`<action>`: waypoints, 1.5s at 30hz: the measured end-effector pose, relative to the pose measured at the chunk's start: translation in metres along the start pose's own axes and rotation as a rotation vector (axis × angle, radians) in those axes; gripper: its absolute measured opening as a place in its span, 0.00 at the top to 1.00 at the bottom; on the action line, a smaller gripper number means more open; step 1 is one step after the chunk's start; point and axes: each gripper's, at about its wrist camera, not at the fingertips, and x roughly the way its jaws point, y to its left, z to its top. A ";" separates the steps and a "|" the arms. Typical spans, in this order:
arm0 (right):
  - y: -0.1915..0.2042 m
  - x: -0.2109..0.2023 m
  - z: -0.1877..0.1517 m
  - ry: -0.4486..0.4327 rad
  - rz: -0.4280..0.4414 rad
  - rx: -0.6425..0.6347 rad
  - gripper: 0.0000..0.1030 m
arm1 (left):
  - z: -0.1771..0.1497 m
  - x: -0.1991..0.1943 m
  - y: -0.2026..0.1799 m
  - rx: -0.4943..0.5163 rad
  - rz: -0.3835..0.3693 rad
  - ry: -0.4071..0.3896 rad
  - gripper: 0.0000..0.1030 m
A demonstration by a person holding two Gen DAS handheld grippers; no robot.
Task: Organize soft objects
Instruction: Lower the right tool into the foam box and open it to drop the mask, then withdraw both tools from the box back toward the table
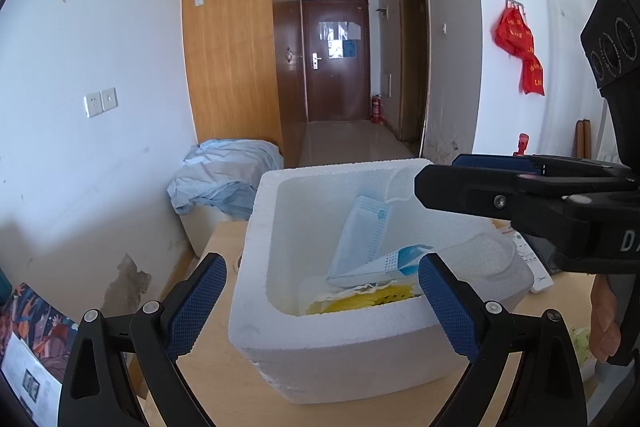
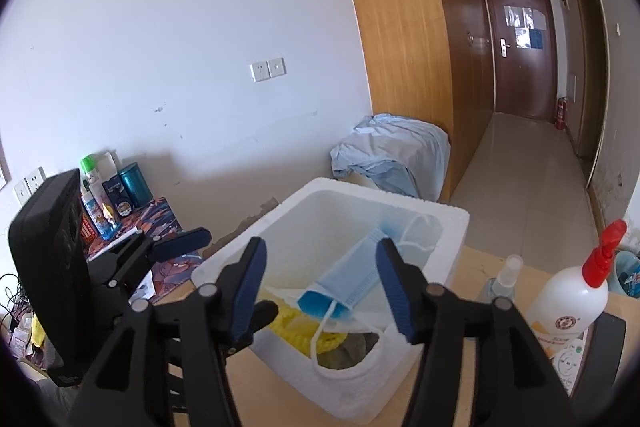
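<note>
Left wrist view: left gripper [image 1: 322, 301] spread wide astride the near wall of the foam box [image 1: 360, 341], holding nothing; blue face mask [image 1: 362, 239] inside, beyond the fingertips.

Right wrist view: right gripper [image 2: 320, 283] parted above the box [image 2: 360, 393], the mask [image 2: 348, 281] lying loose just beneath, unpinched.

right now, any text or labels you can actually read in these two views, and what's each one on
"DA", cut off at the frame edge: on the right gripper body.
Spray bottle label: round emblem, print too small to read.
Red bags on the wall: gold characters, too blurred.
Papers on the door: unreadable.
Cans and bottles on the side table: labels too blurred.
</note>
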 end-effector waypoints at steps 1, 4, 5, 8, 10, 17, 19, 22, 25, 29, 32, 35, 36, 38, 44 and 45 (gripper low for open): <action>0.000 -0.001 0.000 -0.002 0.001 0.000 0.37 | 0.000 0.000 0.000 0.000 0.000 0.000 0.06; 0.001 -0.002 0.000 -0.008 0.003 -0.001 0.35 | 0.000 -0.001 0.000 -0.001 0.000 -0.002 0.06; 0.001 -0.002 0.001 -0.011 0.004 0.002 0.33 | -0.001 -0.001 0.001 0.000 0.002 -0.001 0.06; 0.001 -0.003 0.001 -0.010 0.003 0.002 0.32 | -0.001 -0.001 0.001 -0.004 0.001 0.000 0.06; 0.002 -0.002 0.000 -0.009 0.006 0.000 0.32 | -0.002 -0.001 0.000 -0.003 0.003 -0.001 0.06; 0.005 -0.006 0.002 -0.022 -0.007 -0.002 0.20 | -0.002 -0.006 -0.001 -0.001 0.001 -0.013 0.06; 0.005 -0.010 0.003 -0.033 -0.002 0.002 0.16 | -0.002 -0.007 -0.001 -0.002 -0.001 -0.016 0.06; 0.006 -0.014 0.002 -0.050 -0.003 0.007 0.06 | -0.002 -0.009 -0.002 0.000 -0.001 -0.021 0.06; 0.005 -0.014 0.002 -0.047 -0.002 0.020 0.05 | -0.002 -0.010 -0.002 -0.001 -0.004 -0.020 0.05; 0.004 -0.017 0.001 -0.045 -0.014 0.036 0.05 | -0.002 -0.013 -0.001 0.004 -0.007 -0.023 0.05; 0.004 -0.022 -0.001 -0.045 -0.015 0.043 0.05 | -0.001 -0.015 0.000 0.000 -0.015 -0.025 0.05; 0.005 -0.026 -0.002 -0.043 -0.019 0.042 0.05 | 0.002 -0.020 -0.001 0.009 -0.009 -0.030 0.05; 0.006 -0.029 -0.002 -0.045 -0.020 0.041 0.05 | 0.003 -0.021 -0.002 0.012 -0.008 -0.031 0.05; 0.008 -0.034 -0.003 -0.050 -0.019 0.042 0.05 | 0.004 -0.026 -0.003 0.014 -0.004 -0.037 0.05; 0.013 -0.055 -0.008 -0.080 -0.033 0.053 0.05 | 0.000 -0.046 -0.007 0.013 -0.006 -0.052 0.05; 0.013 -0.058 -0.010 -0.083 -0.029 0.055 0.05 | -0.001 -0.051 -0.007 0.008 -0.009 -0.055 0.05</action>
